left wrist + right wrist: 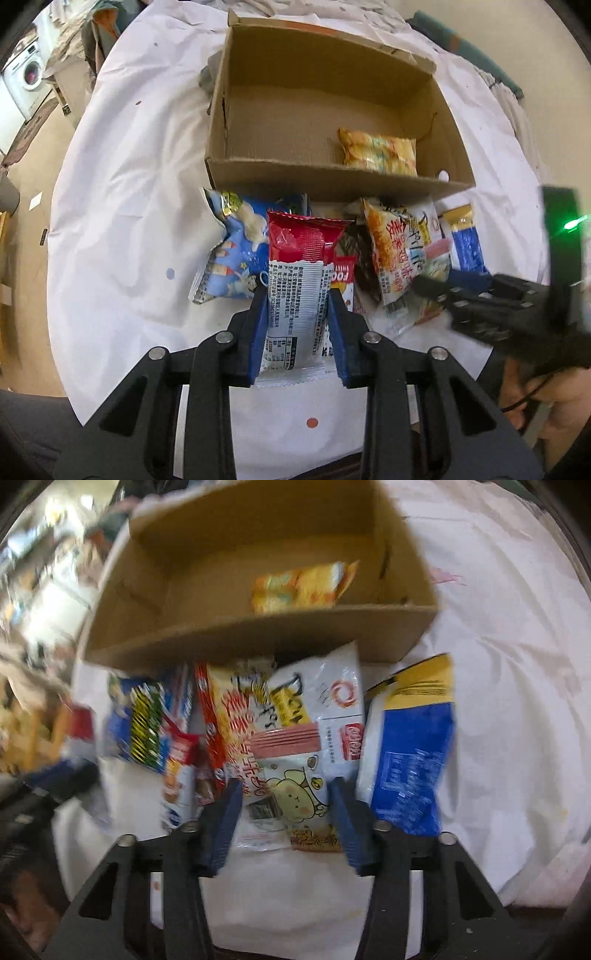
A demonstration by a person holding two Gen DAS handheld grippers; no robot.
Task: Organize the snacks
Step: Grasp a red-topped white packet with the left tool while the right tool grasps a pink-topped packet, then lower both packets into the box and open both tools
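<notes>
**Left tongs have a packet, right tongs closing on the pile**

Left tongs (297, 325): clenched on the red-and-white foil snack packet (297, 291). Blue pads press both long sides and the packet stands upright between them, red end toward the open brown cardboard box (332, 173). Grip sits low, near the bottom seal, so the top can flop.

Right tongs (286, 823): blue fingers (221, 823) straddle the pale packet with a yellow cartoon character (295, 797), which lies on the pile just in front of the box. The view is motion-blurred. The packet is between the pads, but whether they press on it cannot be told.

Box: sits on the white-cloth-covered surface (122, 206), with one orange-yellow crinkled snack bag (378, 151) already inside at the right near corner. The rest of the floor is bare. Loose packets are heaped against the near wall, including a blue-and-yellow packet (410, 746) at the right end and a light-blue cartoon-print bag (232, 254) at the left end.

To do this step well, probably:
- Left: lift straight up enough to clear the near wall, then carry over to the bare left half and set down flat. Don't drop from height.
- Right: confirm only one packet is caught; neighbours overlap it, so a lift may drag them.
- Keep the two hands apart over the box; the right tool already sits near the left one's path.
</notes>
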